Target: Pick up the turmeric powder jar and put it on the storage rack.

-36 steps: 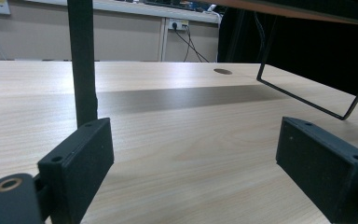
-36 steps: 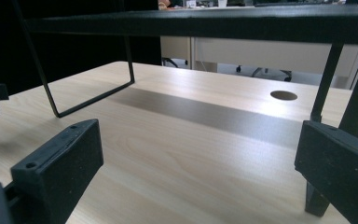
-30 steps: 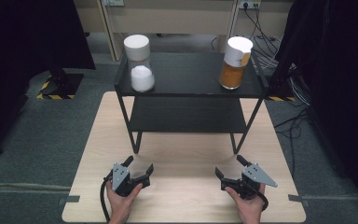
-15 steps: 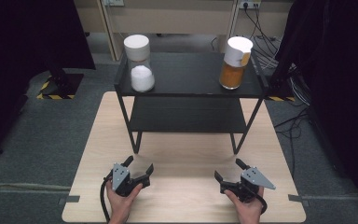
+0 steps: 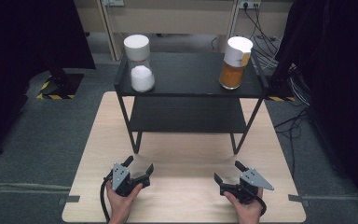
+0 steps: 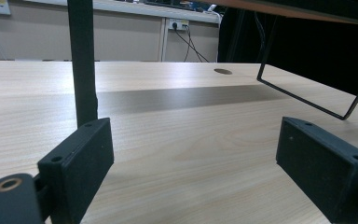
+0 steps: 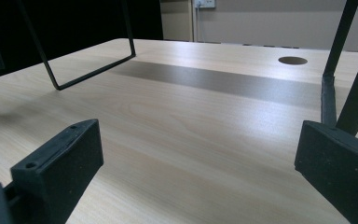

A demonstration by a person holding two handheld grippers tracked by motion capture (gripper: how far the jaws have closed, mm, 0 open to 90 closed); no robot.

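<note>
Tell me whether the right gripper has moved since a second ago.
Yes, slightly. Against the shelf's right front leg, the right gripper has drifted a little toward the table's near edge; its jaws stand open and empty.

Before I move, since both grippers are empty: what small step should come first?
Probably lift the left gripper up toward the white-powder jar on the rack's top shelf. Both grippers rest open low on the table, and that jar stands on its side.
</note>
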